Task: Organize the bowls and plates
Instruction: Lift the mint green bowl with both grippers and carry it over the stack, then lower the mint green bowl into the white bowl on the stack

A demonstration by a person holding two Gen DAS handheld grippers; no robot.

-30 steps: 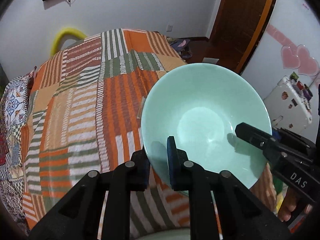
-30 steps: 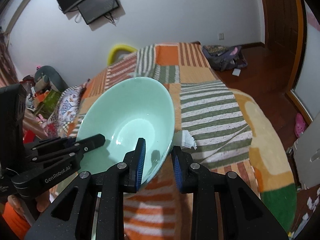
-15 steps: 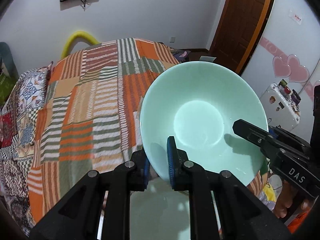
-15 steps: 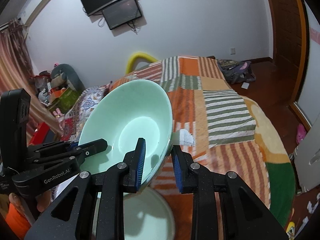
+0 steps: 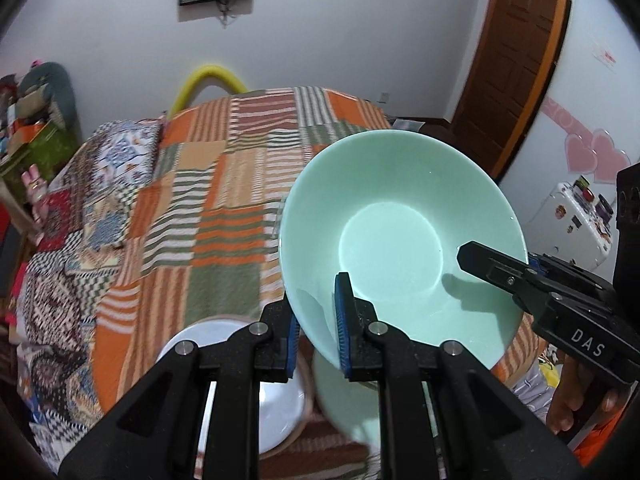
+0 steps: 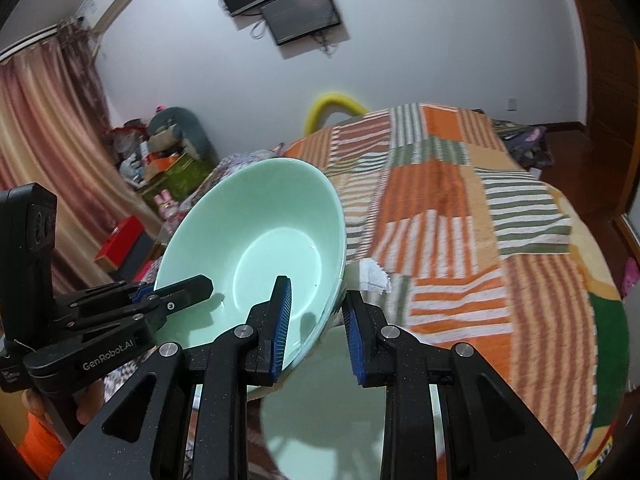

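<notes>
- The left gripper [image 5: 316, 334] is clamped on the near rim of the green bowl [image 5: 400, 240] — one blue pad inside the wall, the other outside.
- The right gripper [image 6: 316, 330] pinches the opposite side of the same rim; in the left wrist view its finger lies across the inside of the bowl.
- So the bowl hangs in the air between the two grippers, tilted with its open side toward the cameras, above the striped bedspread [image 5: 224, 208].
- Below it lie a white plate [image 5: 276, 396] and another green dish [image 5: 352, 396], side by side on the bed; whether they touch is blurred.
- The bowl looks glazed and stiff — likely smooth and slippery under the pads, and breakable if it drops or knocks against the dishes below.
- It seems fairly light, yet a thin rim gives little to hold, so two opposite grips well down the wall look like the safest hold.
- Lowering it level and gently onto a matching dish would probably avoid chipping.
</notes>
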